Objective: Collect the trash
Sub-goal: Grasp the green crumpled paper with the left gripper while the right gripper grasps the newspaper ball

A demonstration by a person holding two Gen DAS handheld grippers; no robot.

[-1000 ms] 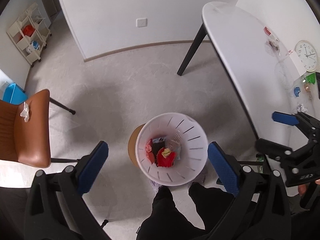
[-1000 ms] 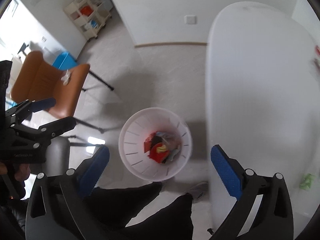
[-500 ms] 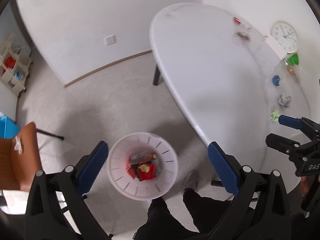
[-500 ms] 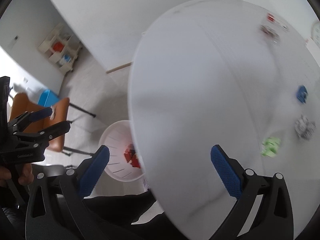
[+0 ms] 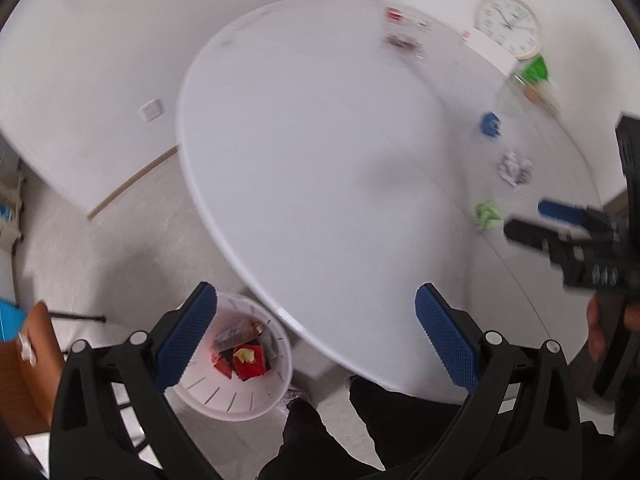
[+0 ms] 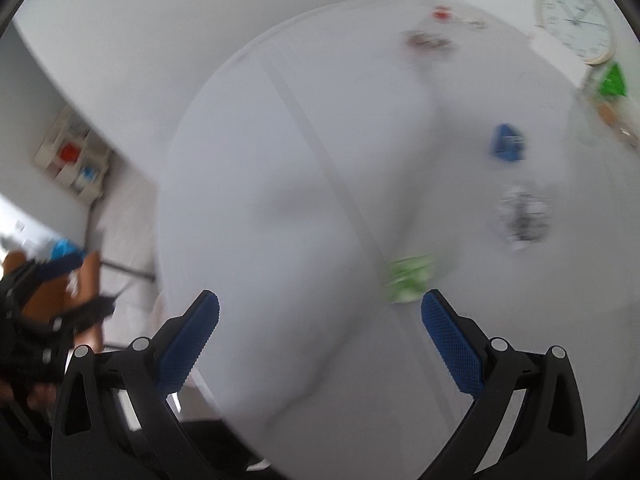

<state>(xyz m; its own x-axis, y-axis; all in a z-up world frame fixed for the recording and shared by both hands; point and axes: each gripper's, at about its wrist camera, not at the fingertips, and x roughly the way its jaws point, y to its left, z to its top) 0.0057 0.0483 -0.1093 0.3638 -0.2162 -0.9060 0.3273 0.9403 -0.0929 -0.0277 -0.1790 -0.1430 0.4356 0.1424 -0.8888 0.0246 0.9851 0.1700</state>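
Now I'm swinging both grippers away from the bin and up over the table.

Left gripper [image 5: 316,336] and right gripper [image 6: 320,334] are both hanging spread wide, holding nothing. The white bin [image 5: 236,396] is sliding to lower left, half under the white table [image 5: 320,160]. Green wrapper [image 6: 408,278], foil ball [image 6: 522,216] and blue scrap [image 6: 507,142] are coming closer, blurred; no label is reading, no long axis telling.
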